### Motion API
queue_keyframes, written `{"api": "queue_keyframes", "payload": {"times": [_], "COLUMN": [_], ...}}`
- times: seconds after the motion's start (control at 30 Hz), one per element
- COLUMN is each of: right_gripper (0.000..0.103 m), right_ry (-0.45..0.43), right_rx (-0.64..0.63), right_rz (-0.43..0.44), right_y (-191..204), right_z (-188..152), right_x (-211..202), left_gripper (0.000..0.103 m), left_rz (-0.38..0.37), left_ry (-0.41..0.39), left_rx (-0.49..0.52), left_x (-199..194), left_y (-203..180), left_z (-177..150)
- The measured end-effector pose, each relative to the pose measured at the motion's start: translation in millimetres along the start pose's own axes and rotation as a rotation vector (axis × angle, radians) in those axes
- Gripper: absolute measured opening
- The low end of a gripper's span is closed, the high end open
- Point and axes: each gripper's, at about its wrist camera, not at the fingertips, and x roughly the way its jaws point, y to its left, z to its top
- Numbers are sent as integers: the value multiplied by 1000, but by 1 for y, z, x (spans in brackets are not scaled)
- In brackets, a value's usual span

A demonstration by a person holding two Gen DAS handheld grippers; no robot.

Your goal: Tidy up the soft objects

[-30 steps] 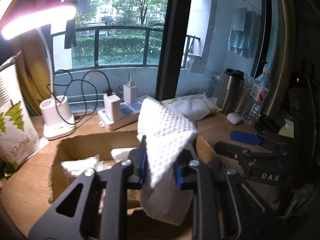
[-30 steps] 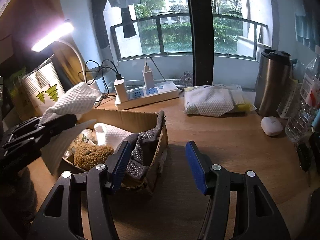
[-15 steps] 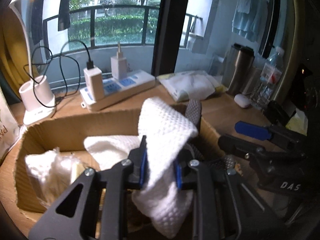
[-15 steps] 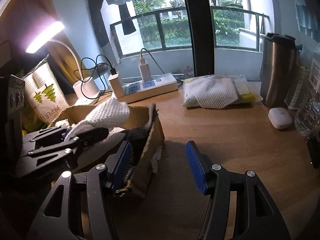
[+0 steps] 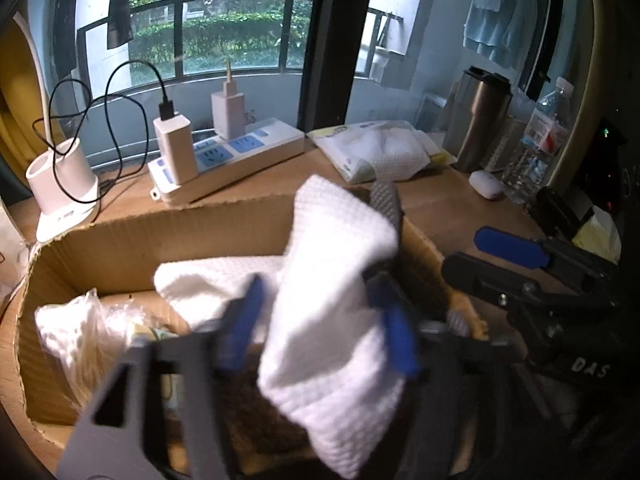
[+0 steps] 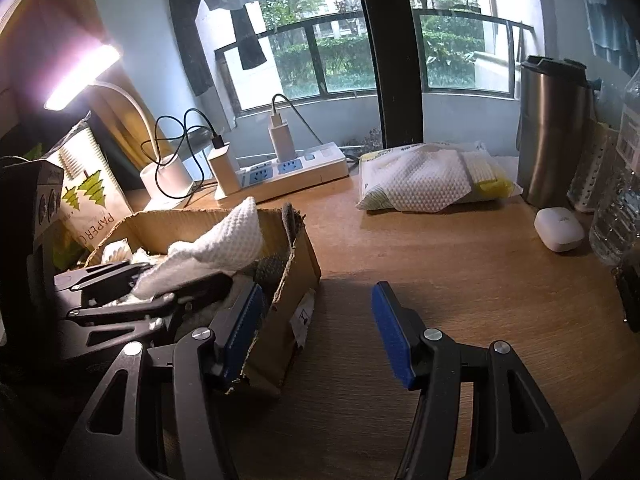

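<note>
A white waffle-weave cloth [image 5: 340, 240] hangs over the open cardboard box [image 5: 140, 240], between the blue pads of my left gripper [image 5: 320, 328]. Its jaws are opening and the pads stand loose beside the cloth. Inside the box lie another white cloth [image 5: 208, 284], a plastic-wrapped white item [image 5: 76, 332] and something brown under the gripper. A grey glove [image 5: 386, 200] drapes over the box's right wall. My right gripper [image 6: 316, 320] hovers open and empty over the wooden desk, just right of the box [image 6: 304, 256].
Behind the box are a white power strip [image 5: 240, 152] with chargers, and a lamp base [image 5: 60, 184]. A pack of cloths [image 6: 428, 180], a steel tumbler [image 6: 552, 132], a white earbud case [image 6: 560, 228] and a water bottle [image 6: 620, 200] stand at the right. A paper bag [image 6: 88, 200] stands left.
My left gripper came forward and down over the box with the cloth, and its jaws, shut on the cloth before, have spread apart. The right gripper stayed put.
</note>
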Motion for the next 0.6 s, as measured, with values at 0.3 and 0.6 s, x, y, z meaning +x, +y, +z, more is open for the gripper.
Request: {"api": "queue_keyframes", "payload": {"times": [0.3, 0.6], "right_gripper": [60, 60], "right_ry": [-38, -51], "right_rx": [11, -22], "right_rz": [-37, -41], "right_y": [-1, 20], "right_z": [2, 4], "right_x": [-19, -28], "left_gripper": [70, 72], "left_rz": [10, 23], "left_ry": [-55, -122], "left_rx": [36, -3], "left_x": [-29, -69], "left_y": [-5, 18], "left_z": [0, -2]}}
